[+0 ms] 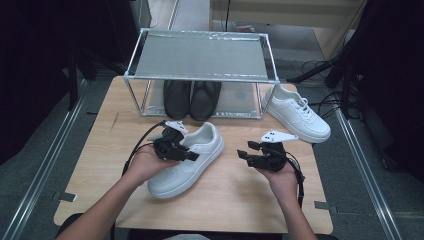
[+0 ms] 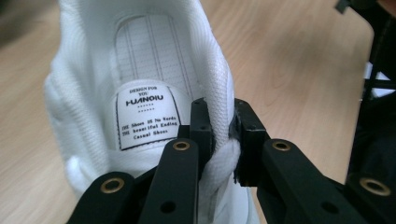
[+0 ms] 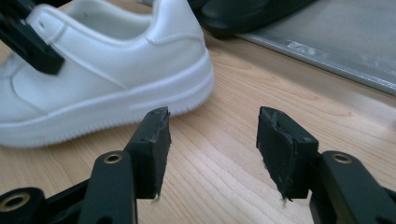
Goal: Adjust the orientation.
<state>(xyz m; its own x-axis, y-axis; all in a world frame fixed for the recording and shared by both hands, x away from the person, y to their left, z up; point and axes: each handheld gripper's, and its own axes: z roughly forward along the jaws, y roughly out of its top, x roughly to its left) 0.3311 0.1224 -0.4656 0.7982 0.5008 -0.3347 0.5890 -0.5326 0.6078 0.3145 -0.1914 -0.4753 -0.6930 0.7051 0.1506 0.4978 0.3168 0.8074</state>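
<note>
Two white sneakers and a dark pair share the desk (image 1: 235, 200). Toward the left of the desk's middle, the left gripper (image 1: 191, 155) pinches the near white sneaker (image 1: 185, 167) at the edge of its opening; in the left gripper view its jaws stand narrow, one inside the shoe and one outside, pressing the padded collar (image 2: 223, 158) between them, with the printed insole label (image 2: 145, 117) just beside the inner jaw. This sneaker lies on the wood at a slant, its toe toward the near edge and its heel toward the rack (image 1: 200, 55). The rack, a metal frame with a grey shelf, stands at the desk's far edge, and the black shoes (image 1: 192, 99) sit side by side under it. Right of the held sneaker, the right gripper (image 1: 244, 150) hovers over bare wood, its jaws wide apart with nothing between them. The second white sneaker (image 1: 296, 114) rests near the far right corner, just beside the rack.
</note>
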